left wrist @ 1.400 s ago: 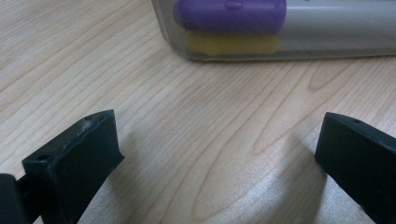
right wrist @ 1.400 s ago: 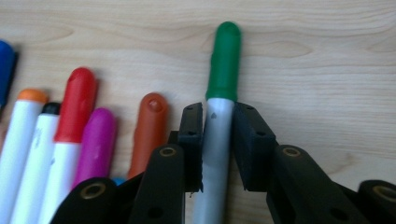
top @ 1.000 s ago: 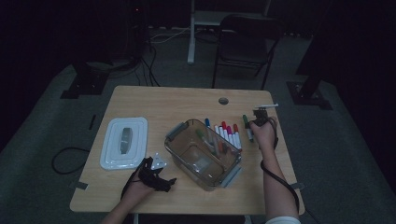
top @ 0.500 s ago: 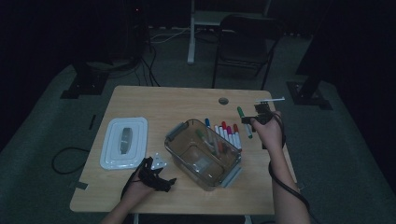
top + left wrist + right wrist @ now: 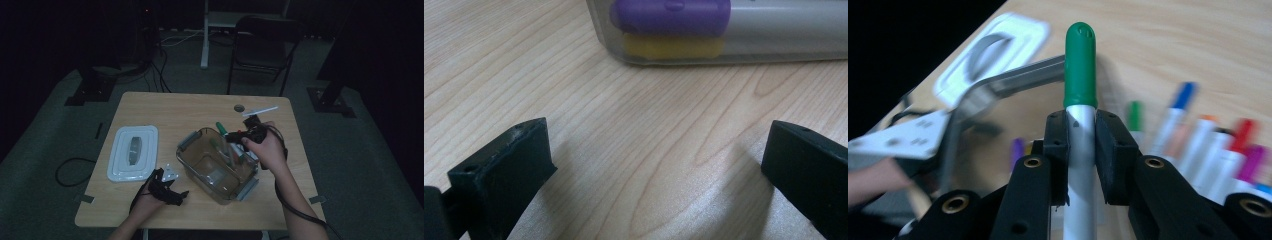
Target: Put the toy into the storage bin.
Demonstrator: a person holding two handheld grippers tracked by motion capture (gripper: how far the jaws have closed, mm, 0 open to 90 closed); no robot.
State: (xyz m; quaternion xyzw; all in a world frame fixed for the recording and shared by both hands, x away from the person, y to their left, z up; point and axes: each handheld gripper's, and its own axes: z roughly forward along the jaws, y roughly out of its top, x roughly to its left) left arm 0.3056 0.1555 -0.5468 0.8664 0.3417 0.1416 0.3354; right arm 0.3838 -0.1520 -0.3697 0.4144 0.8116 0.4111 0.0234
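My right gripper (image 5: 231,135) is shut on a white marker with a green cap (image 5: 220,127), held in the air over the far right rim of the clear plastic container (image 5: 200,172). In the right gripper view the pads clamp the marker's barrel (image 5: 1080,130) and its green cap (image 5: 1080,65) sticks out ahead. My left gripper (image 5: 181,193) rests on the table at the container's near left corner. Its jaws stand open over bare wood (image 5: 654,165). Just ahead of them, purple-capped (image 5: 669,10) and yellow-capped markers lie behind the container's wall.
A white lid (image 5: 132,152) lies at the table's left. Several coloured markers (image 5: 1198,135) show blurred below the right gripper. A small round disc (image 5: 239,107) and a white stick (image 5: 260,110) lie near the far edge. A chair (image 5: 262,40) stands behind the table.
The right hand has lifted the green-capped marker off the table's right side and carried it up and left, over the container. The left hand has stayed put.
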